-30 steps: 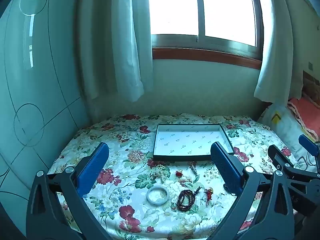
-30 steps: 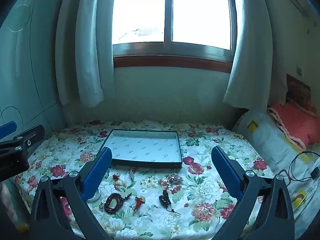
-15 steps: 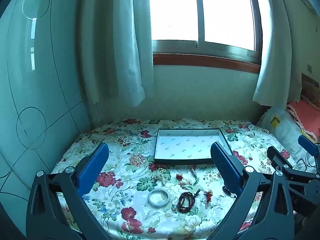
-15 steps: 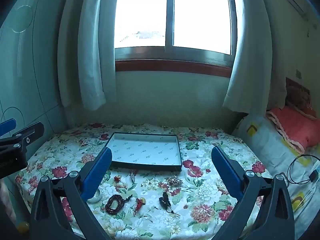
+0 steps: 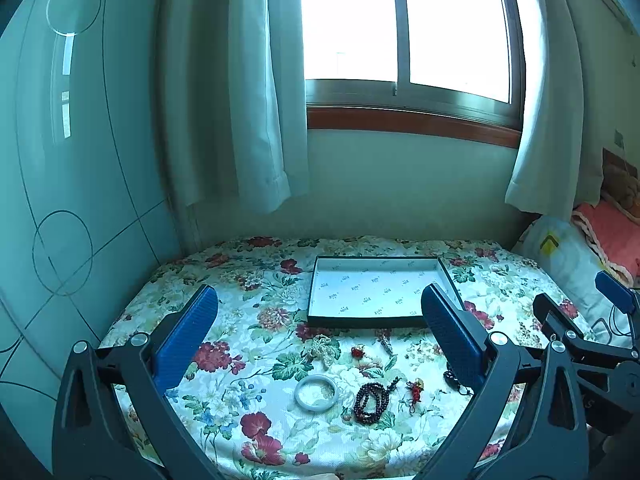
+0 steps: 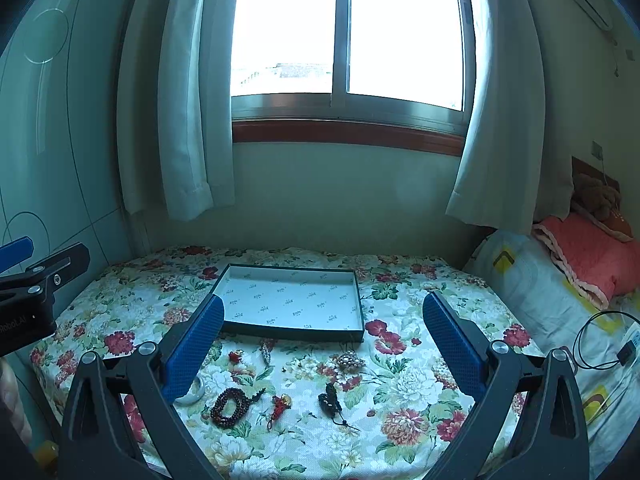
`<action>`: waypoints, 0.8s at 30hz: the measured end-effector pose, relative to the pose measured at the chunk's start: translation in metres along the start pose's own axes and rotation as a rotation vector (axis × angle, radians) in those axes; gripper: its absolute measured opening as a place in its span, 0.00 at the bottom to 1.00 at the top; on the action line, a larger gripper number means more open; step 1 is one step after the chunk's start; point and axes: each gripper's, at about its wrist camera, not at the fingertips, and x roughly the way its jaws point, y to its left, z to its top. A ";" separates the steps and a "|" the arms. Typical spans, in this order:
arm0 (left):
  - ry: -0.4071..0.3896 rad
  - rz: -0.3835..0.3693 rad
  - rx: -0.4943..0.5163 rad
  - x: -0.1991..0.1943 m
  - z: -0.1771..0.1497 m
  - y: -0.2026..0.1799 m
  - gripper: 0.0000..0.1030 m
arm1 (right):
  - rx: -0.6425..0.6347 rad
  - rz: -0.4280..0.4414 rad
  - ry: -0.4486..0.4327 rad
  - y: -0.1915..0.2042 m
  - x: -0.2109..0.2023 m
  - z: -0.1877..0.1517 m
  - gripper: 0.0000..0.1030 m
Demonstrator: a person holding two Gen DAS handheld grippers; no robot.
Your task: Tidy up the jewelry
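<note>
You're holding both grippers wide open with nothing in them, left gripper (image 5: 318, 332) and right gripper (image 6: 322, 332), hovering over the near edge of the floral bed (image 5: 224, 280). Closest to you, the pale bangle (image 5: 317, 393) is lying flat, and just right of it the dark bead bracelet (image 5: 370, 398) is bunched up with its tail pointing up and right. The red charm (image 5: 415, 391) is sitting next, long axis running toward you. Further back, the empty tray (image 5: 378, 292) is lying with its long side across the bed. Compared to a second ago, you're tilting up a bit, so everything's sitting lower in view.
</note>
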 end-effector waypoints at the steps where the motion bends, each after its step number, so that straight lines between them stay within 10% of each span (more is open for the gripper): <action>1: 0.000 -0.002 -0.003 -0.001 0.000 -0.001 0.98 | 0.000 -0.001 0.000 0.000 0.000 0.000 0.96; 24: -0.006 0.000 -0.005 -0.003 -0.001 0.001 0.98 | -0.001 -0.001 -0.005 0.000 -0.001 -0.003 0.96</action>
